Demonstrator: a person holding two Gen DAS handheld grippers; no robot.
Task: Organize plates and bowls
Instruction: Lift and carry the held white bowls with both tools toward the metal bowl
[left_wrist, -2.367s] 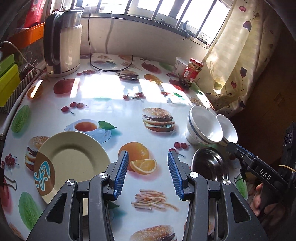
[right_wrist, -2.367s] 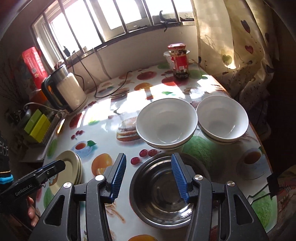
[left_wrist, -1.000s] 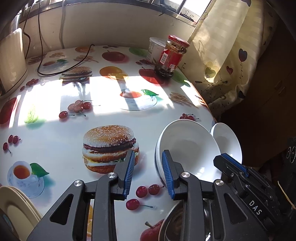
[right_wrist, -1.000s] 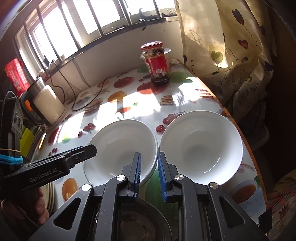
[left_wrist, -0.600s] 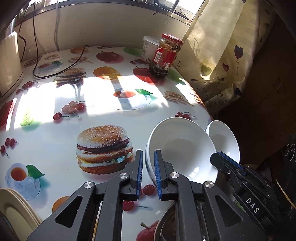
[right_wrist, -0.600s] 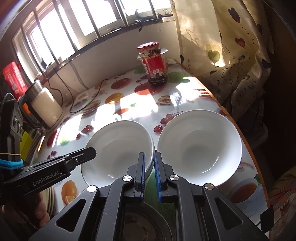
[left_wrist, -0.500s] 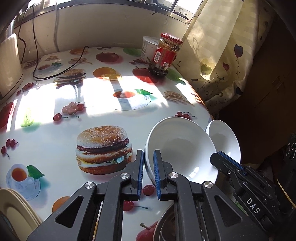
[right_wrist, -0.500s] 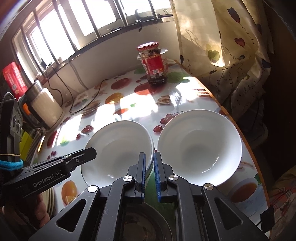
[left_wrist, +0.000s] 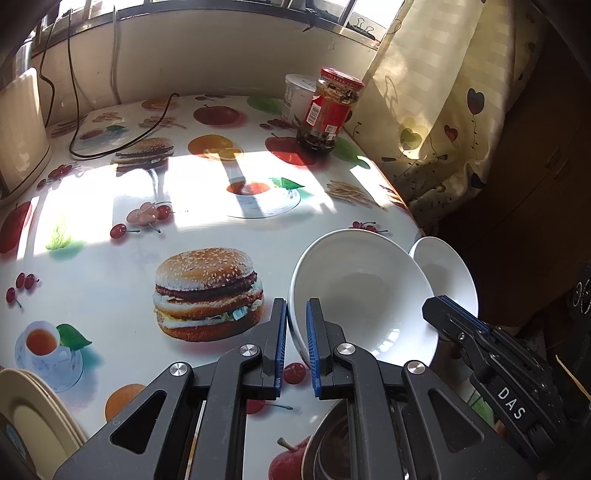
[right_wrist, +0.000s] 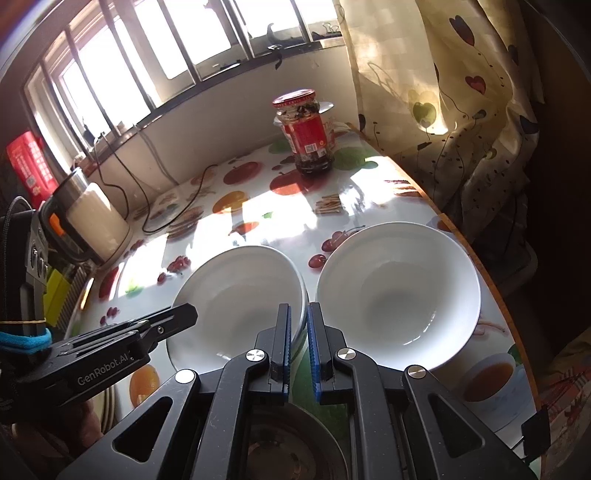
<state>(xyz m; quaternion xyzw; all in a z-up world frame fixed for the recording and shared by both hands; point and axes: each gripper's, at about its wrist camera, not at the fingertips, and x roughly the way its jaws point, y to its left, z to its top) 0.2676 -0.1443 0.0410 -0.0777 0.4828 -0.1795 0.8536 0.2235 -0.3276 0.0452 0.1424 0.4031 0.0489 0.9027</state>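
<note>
Both fingers clamp one white bowl's rim (right_wrist: 236, 295) — left (left_wrist: 295, 325), right (right_wrist: 299, 325)

Left tongs (left_wrist: 296, 334) clamped, right tongs (right_wrist: 298, 334) clamped, angled down.

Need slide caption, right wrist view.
Both tongs pinch the left bowl's rim; second bowl sits beside.

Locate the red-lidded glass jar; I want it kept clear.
The red-lidded glass jar stands at the table's far right end, against a white tub, near the curtain.
</note>
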